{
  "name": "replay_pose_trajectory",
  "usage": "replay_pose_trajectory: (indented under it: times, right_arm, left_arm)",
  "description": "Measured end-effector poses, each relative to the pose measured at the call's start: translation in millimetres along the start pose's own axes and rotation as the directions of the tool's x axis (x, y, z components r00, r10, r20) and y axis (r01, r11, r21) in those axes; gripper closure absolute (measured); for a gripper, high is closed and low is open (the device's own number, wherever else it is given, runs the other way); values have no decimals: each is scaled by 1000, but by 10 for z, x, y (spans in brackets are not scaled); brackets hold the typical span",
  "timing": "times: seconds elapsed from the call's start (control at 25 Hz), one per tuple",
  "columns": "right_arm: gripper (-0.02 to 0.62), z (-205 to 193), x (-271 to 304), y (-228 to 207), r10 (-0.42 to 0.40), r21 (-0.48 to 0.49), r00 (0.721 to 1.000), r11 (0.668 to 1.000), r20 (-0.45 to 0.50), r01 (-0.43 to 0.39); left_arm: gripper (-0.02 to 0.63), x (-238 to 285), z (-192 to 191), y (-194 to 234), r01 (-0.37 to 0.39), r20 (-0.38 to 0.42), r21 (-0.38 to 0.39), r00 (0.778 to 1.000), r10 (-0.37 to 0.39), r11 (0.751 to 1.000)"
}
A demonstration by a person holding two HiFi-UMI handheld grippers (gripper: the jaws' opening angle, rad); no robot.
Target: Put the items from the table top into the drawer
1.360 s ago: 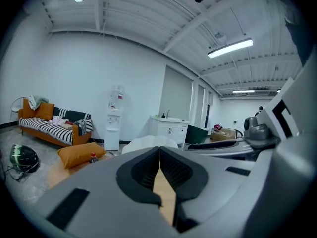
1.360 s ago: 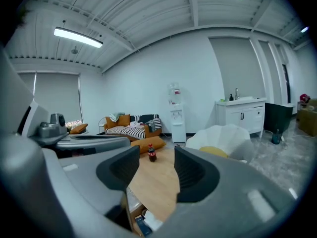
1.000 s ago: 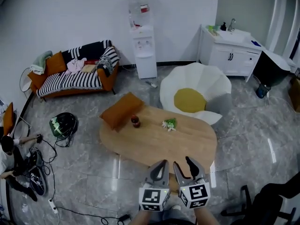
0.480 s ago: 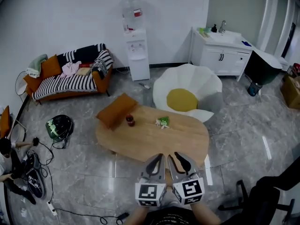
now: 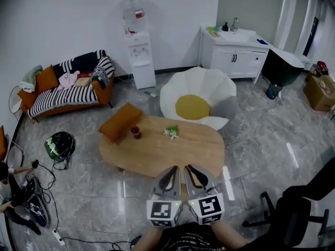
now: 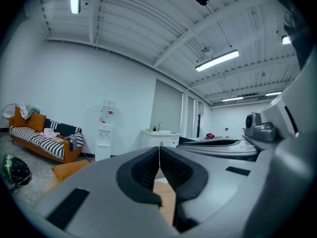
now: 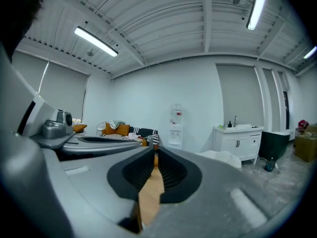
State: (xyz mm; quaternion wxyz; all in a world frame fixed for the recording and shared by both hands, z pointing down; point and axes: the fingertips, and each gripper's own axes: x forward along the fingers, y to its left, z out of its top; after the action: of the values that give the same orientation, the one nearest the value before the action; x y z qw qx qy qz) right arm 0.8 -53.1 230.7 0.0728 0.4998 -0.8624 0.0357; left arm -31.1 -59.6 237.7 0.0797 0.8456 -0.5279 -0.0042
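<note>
An oval wooden table (image 5: 162, 153) carries a small dark red jar (image 5: 135, 132), a green and white item (image 5: 171, 132) and an orange cushion (image 5: 120, 122) at its left end. Both grippers hover side by side over the table's near edge, pointing roughly level. My left gripper (image 5: 171, 171) is shut and empty; its tips meet in the left gripper view (image 6: 159, 149). My right gripper (image 5: 191, 169) is closing with nothing between its jaws, and the tips all but touch in the right gripper view (image 7: 155, 150). No drawer shows in any view.
A white flower-shaped seat (image 5: 193, 101) stands behind the table. Along the far wall are a striped sofa (image 5: 65, 85), a water dispenser (image 5: 137, 51) and a white sink cabinet (image 5: 233, 54). A helmet (image 5: 58, 145) and cables lie at left; a black office chair (image 5: 298, 213) is at right.
The right gripper's jaws have come together from open. Both grippers have risen, and the table now sits farther off and lower in the head view.
</note>
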Motion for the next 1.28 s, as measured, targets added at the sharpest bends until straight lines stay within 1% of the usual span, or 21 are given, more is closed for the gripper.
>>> replay_pose_trajectory:
  times: [0.2, 0.56, 0.68, 0.8, 0.92, 1.28]
  right_arm:
    - [591, 12, -83, -11, -9, -5, 1000, 1000, 5, 9]
    - [592, 24, -223, -58, -19, 7, 1000, 1000, 10, 19]
    - [592, 3, -259, -73, -24, 4, 1000, 1000, 4, 24]
    - [592, -41, -279, -102, -27, 10, 1000, 1000, -8, 27]
    - [592, -62, -284, -106, -25, 1, 999, 1000, -20, 25]
    - [592, -137, -283, -183, -33, -1, 999, 999, -33, 33]
  left_arm:
    - [595, 0, 7, -110, 20, 1, 11, 1000, -20, 1000]
    - [595, -26, 47, -278, 51, 14, 22, 999, -51, 998]
    - [595, -28, 38, -323, 62, 17, 11, 998, -62, 998]
    - [595, -17, -47, -346, 60, -2, 10, 998, -60, 998]
    - [595, -7, -86, -372, 74, -9, 7, 997, -74, 997]
    - [595, 60, -125, -426, 90, -3, -9, 996, -90, 996]
